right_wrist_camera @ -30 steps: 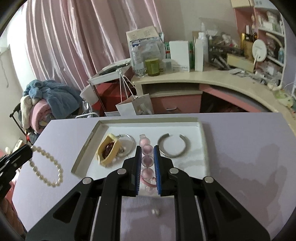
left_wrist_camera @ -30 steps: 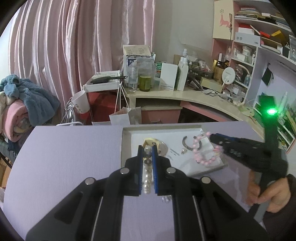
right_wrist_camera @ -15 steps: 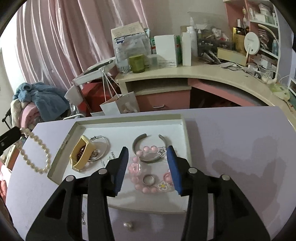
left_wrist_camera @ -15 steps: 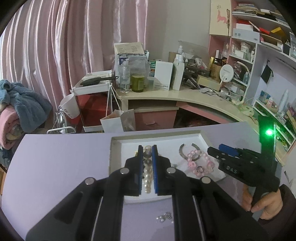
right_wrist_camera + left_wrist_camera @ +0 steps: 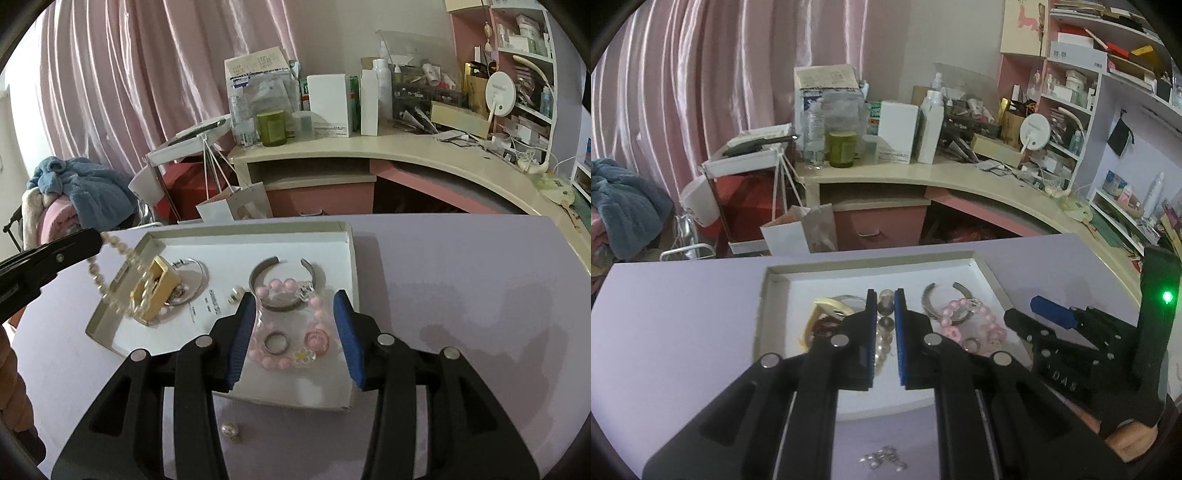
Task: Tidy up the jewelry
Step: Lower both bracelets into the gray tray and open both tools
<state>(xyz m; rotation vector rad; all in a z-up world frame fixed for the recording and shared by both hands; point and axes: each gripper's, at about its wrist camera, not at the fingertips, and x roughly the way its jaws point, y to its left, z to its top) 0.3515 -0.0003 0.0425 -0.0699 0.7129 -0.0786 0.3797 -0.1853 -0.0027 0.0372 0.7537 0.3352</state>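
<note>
A white shallow tray [image 5: 349, 258] [image 5: 783, 275] lies on the purple table. My left gripper [image 5: 885, 301] is shut on a pearl bracelet [image 5: 884, 321] and holds it over the tray's left part; the strand [image 5: 110, 288] hangs from it in the right wrist view. My right gripper [image 5: 294, 299] is open and empty, just above a pink bead bracelet [image 5: 291, 325] that lies in the tray with a silver ring [image 5: 276, 342] inside it. A silver cuff [image 5: 282, 284] and a gold bangle [image 5: 153, 291] also lie in the tray.
A small chain piece [image 5: 882, 459] and a loose pearl stud [image 5: 228, 429] lie on the table in front of the tray. A cluttered beige desk [image 5: 369, 147] and shelves [image 5: 1108, 92] stand behind the table, pink curtains to the left.
My right gripper opened and let the pink bead bracelet down into the tray, then drew back a little. My left gripper carried the pearl bracelet in over the tray.
</note>
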